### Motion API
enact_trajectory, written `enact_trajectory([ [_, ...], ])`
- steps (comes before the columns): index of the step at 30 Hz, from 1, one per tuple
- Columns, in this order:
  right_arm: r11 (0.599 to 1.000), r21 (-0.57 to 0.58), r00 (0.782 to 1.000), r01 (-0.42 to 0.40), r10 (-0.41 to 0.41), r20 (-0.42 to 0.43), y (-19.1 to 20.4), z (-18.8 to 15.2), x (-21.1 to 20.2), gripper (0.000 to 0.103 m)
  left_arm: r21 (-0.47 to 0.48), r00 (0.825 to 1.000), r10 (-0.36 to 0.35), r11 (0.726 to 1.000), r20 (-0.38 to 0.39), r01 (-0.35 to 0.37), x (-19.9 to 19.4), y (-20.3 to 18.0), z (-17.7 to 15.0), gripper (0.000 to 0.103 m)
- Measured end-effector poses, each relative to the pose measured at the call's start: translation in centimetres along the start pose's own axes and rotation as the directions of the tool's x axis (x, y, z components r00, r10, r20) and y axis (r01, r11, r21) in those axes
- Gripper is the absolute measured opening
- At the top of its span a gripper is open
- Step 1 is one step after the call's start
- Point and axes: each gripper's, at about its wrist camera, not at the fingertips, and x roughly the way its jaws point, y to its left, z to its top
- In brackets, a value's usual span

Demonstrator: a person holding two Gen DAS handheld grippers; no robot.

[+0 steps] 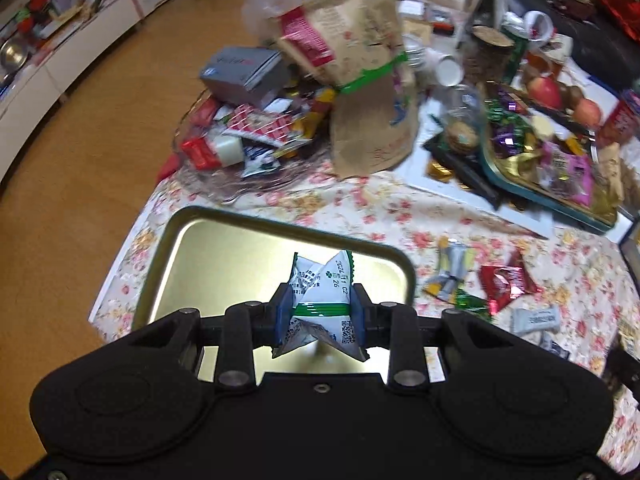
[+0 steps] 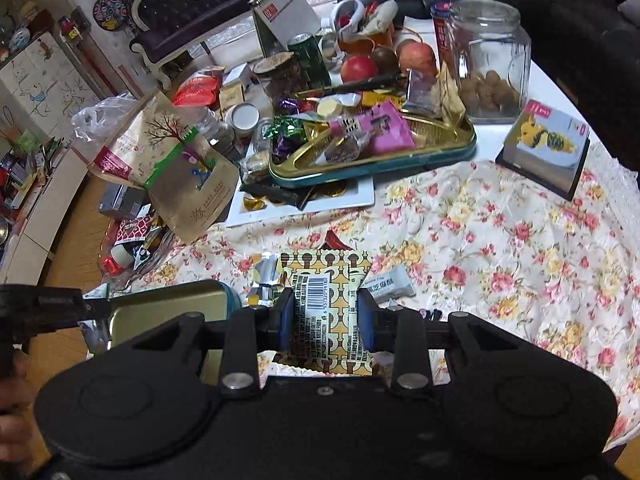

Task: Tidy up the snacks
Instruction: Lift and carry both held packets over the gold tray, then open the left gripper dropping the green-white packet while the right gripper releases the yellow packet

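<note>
**Gold tin waits while both grippers carry a snack**

Gold-lined metal fills the near ground of the left wrist view: an empty tin tray (image 1: 224, 256) lies on the flowered tabletop (image 1: 320, 208) right under the left hand-held gripper (image 1: 320, 312). That gripper's blue pads are pressed on the flanks of a white-and-green snack packet (image 1: 320, 300), its crimped ends sticking out fore and aft; it is held by the middle, likely so that it hangs level and drops flat. Poised over the bare tin, the packet looks about to be let go into it.

In the right wrist view the right hand-held gripper (image 2: 325, 316) is likewise closed partway on a yellow patterned packet (image 2: 326, 312), barcode side up, clear of the cloth. The tin shows at its nine o'clock, with the left tool over the near corner, so this packet seems to be waiting its turn.

A little farther out, at about three o'clock from the left gripper, loose snacks lie on the cloth: a red packet (image 1: 506, 280), a yellow-and-silver one (image 1: 452, 272) and a grey bar (image 1: 536, 320), probably the next to be gathered.

Farther still, at twelve o'clock, a brown paper bag (image 1: 368, 80) with a green clip leans over a glass dish heaped with wrappers (image 1: 240, 140). At two o'clock a second gold tin (image 1: 552, 168), already full of sweets, rests on a white board, with apples (image 1: 546, 92) behind it. At one o'clock in the right view, a glass jar (image 2: 486, 60) holds round brown pieces.
</note>
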Motion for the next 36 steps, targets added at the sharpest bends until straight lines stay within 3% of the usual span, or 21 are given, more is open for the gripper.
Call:
enact_trajectory([
  [5,0.999,-0.034,1.0,0.02,-0.02,-0.01,1.7,-0.4,1.4,0.034,-0.103,0.994,0.057,0.992,-0.091,-0.067,2.5,3.8,0.1,0.039],
  [9,0.999,-0.046,0.999,-0.017,0.015,-0.051,3.4,-0.8,2.8,0.034,-0.19,0.992,-0.034,0.982,-0.124,0.01,3.0,6.7,0.4,0.04],
  [14,0.993,-0.034,0.989,-0.115,0.111,-0.094,6.0,-1.1,4.3,0.034,-0.222,0.991,0.011,0.974,-0.137,-0.041,3.7,8.8,-0.1,0.04],
  [20,0.984,-0.068,0.975,-0.167,0.154,-0.161,10.0,-2.5,6.4,0.034,-0.228,0.982,-0.034,0.974,-0.188,-0.01,4.9,9.6,-0.8,0.041],
  [25,0.978,-0.124,0.966,-0.17,0.141,-0.216,12.4,-3.9,8.2,0.034,-0.231,0.987,-0.054,0.973,-0.149,0.019,3.8,10.3,-0.7,0.046],
  [31,0.97,-0.18,0.967,-0.166,0.124,-0.223,13.6,-4.9,9.1,0.034,-0.183,0.999,-0.006,0.983,-0.042,-0.002,1.9,10.4,-0.3,0.047],
  [36,0.962,-0.211,0.969,-0.171,0.126,-0.212,14.1,-5.2,9.4,0.034,-0.202,0.996,-0.046,0.979,-0.073,0.03,2.5,10.6,-0.3,0.047],
])
